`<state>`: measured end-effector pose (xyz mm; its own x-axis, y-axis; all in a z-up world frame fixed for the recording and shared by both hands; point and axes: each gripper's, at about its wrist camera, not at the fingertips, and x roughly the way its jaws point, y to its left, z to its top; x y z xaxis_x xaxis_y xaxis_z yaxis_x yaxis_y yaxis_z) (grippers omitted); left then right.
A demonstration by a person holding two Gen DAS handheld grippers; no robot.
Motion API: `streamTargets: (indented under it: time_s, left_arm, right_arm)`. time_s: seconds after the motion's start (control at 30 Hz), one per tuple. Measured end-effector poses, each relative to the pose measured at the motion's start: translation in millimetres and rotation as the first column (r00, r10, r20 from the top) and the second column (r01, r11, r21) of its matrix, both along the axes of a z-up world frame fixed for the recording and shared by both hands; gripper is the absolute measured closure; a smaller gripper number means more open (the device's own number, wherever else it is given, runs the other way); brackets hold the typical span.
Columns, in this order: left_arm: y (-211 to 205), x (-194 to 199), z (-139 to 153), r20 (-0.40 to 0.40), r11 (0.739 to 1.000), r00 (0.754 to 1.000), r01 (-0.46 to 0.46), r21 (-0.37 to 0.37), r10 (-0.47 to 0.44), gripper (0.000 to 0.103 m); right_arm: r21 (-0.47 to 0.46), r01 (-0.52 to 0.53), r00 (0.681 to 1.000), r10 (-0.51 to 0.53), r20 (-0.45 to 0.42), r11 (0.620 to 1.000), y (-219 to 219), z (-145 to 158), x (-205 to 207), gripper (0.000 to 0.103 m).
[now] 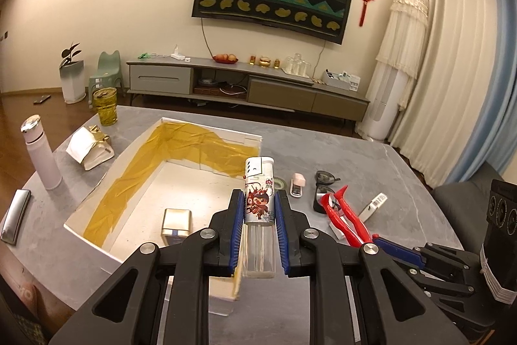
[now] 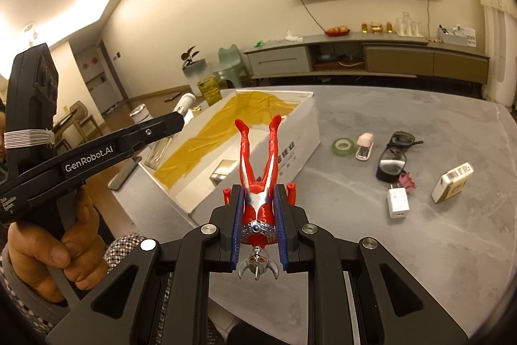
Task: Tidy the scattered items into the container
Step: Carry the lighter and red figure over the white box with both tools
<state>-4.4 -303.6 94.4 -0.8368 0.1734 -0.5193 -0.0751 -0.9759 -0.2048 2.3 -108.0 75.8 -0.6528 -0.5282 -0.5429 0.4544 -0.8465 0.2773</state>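
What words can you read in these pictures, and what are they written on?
"GenRobot.AI": on the left gripper, along its arm.
Small white print lower on that gripper: too small to read.
Dark characters on the white box: blurred.
Lighter: cartoon picture, its small print unreadable.
Barcode on the pack: unreadable.

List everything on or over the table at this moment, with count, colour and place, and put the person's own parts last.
box: 1, white with yellow lining, table's left half
small tin: 1, gold, inside the box
lighter: 1, white printed top, clear base, held in left gripper
toy figure: 1, red and silver, held in right gripper, legs pointing away
tape roll: 1, greenish, right of the box
stapler: 1, pink
glasses: 1, black
charger plug: 1, white
small carton: 1, white and yellow
flask: 1, white, left table edge
left gripper: black, blue pads
right gripper: black, blue pads
hand: 1, holding the left gripper's handle
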Motion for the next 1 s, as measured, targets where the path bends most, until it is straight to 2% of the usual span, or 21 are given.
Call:
streamTargets:
  time_s: [0.5, 1.0]
  left_arm:
    - [-53, -11, -13, 0.022, 0.995, 0.998, -0.055, 0.082, 0.054, 0.083]
    - [-99, -39, -18, 0.05, 0.99, 0.995, -0.086, 0.112, 0.081, 0.083]
  right_arm:
    - [0.033, -0.08, 0.997, 0.08, 0.012, 0.996, -54, 10, -19, 0.084]
    - [0.05, -0.133, 0.991, 0.131, 0.033, 0.99, -98, 17, -55, 0.084]
